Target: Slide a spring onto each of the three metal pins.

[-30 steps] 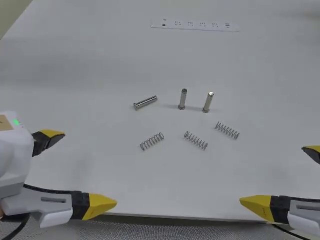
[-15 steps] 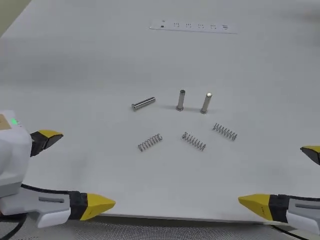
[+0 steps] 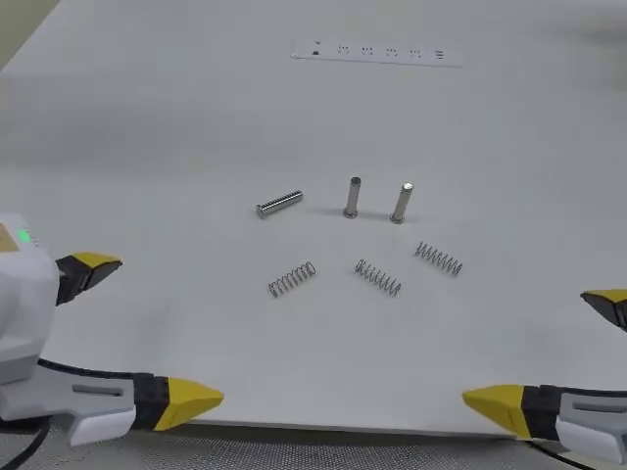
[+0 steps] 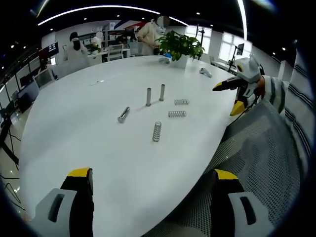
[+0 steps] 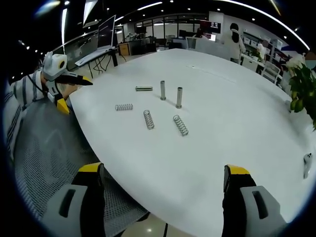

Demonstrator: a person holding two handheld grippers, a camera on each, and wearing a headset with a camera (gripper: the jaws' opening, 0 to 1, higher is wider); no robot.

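2 wide-open, empty tools wait: left claw [image 3: 147, 330] and right claw [image 3: 541, 348]. Reaching clumsily for a spring [image 3: 293, 278] could topple the 2 upright pins [image 3: 353, 197].

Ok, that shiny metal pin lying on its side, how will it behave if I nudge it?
The lying metal pin is a smooth round cylinder on the flat white table, so it will probably roll if pushed sideways. Its polished surface may slip between jaws.

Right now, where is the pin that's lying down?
In the head view, the lying pin rests on the white table, to the left of the middle standing pin and just beyond the leftmost spring.
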